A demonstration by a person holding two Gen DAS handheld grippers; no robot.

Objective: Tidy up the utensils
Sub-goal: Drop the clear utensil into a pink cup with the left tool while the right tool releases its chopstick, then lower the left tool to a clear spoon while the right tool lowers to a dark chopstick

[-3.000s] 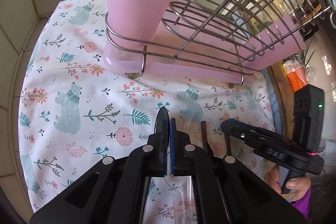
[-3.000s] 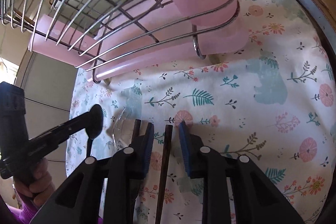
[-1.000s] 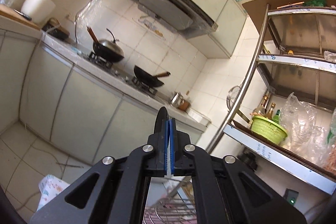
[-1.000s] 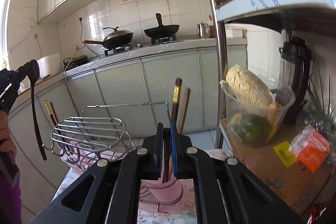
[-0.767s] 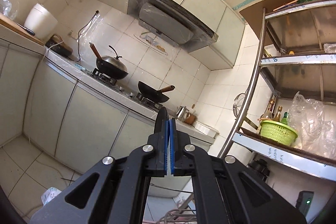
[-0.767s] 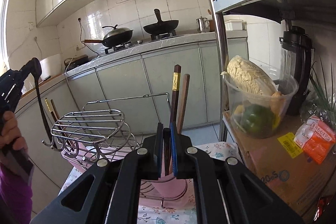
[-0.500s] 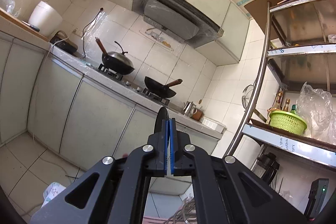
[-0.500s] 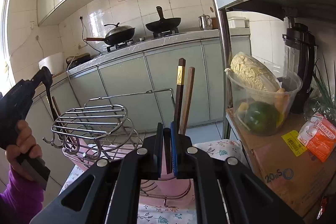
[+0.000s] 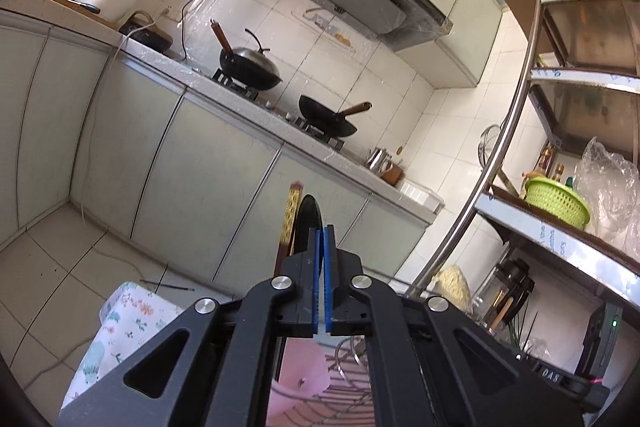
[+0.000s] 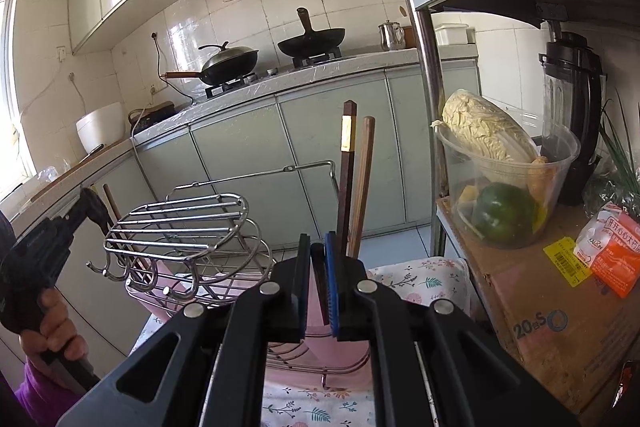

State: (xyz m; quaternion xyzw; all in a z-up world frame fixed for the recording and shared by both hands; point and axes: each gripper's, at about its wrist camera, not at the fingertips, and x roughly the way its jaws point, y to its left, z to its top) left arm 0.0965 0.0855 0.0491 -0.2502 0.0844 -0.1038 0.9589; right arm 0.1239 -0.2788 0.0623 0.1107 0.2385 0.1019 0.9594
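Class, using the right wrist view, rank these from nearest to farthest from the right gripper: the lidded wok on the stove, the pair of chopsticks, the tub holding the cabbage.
1. Chopsticks: standing just beyond the right gripper, slightly right.
2. Tub: on the cardboard box, off to the right.
3. Lidded wok: on the stove across the kitchen, upper left.

I can't see chopsticks' [image 10: 352, 187] lower ends, hidden behind right gripper [image 10: 318, 287]; pink holder [image 9: 298, 383] mostly blocked by left gripper [image 9: 323, 279].

left claw [image 9: 323, 251] pinches black spoon [image 9: 307, 213].
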